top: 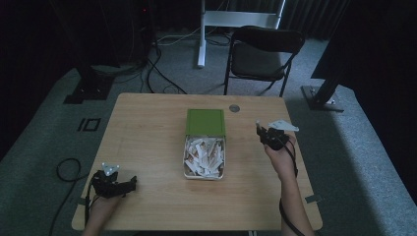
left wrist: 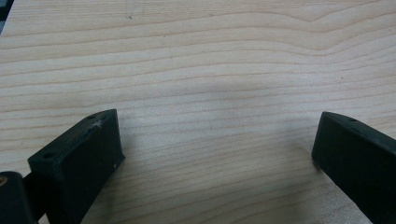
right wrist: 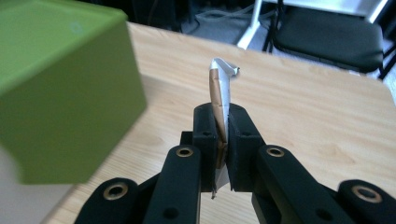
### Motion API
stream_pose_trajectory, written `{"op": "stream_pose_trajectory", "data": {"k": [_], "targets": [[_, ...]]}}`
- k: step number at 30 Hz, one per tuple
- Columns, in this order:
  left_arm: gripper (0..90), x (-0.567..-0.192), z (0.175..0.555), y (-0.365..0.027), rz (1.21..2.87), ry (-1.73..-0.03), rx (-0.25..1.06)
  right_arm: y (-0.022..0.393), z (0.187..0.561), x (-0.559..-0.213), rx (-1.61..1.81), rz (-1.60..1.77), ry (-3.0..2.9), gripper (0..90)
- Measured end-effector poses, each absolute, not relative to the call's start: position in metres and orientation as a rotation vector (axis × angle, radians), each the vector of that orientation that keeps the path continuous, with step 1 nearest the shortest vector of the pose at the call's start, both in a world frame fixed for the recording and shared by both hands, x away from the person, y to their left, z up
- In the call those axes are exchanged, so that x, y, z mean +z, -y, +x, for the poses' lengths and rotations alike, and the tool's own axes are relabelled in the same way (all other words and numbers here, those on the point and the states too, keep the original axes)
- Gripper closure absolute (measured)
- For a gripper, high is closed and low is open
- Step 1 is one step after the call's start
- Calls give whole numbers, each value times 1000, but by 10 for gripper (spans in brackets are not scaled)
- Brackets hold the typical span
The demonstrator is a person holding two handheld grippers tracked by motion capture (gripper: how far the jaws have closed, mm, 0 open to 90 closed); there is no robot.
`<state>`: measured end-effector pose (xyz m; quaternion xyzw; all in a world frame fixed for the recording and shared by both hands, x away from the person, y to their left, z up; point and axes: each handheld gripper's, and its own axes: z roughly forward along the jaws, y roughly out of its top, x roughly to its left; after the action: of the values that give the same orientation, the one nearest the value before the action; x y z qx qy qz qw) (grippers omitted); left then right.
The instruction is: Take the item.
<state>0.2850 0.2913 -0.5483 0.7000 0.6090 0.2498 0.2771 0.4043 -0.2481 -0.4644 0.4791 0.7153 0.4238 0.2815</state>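
Note:
A green box lid [top: 205, 122] stands behind an open tin [top: 186, 169] packed with several white and brown sachets [top: 204, 156] at the table's middle. Right of the tin, my right gripper [top: 259, 131] is held above the table, shut on one sachet [top: 257, 124]. In the right gripper view that sachet [right wrist: 219, 88] sticks up, thin and bent at its top, between the closed jaws of my right gripper [right wrist: 222, 116], with the green lid [right wrist: 60, 84] close on the left. My left gripper [top: 132, 184] rests near the front left corner, open over bare wood [left wrist: 215, 70], its fingers [left wrist: 88, 149] wide apart.
A small round grey disc [top: 234, 107] lies near the table's far edge. Beyond the table stand a black folding chair [top: 263, 54] and a white desk leg [top: 201, 34]. Cables [top: 157, 73] run over the carpet, and dark stands flank both sides.

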Motion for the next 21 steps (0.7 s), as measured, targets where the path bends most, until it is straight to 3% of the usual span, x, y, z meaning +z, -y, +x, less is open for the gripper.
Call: {"op": "stream_pose_trajectory", "data": {"k": [21], "targets": [[24, -548, 285, -291, 1879, -1635, 671, 264, 457, -517, 944, 1475, -1857, 837]]}}
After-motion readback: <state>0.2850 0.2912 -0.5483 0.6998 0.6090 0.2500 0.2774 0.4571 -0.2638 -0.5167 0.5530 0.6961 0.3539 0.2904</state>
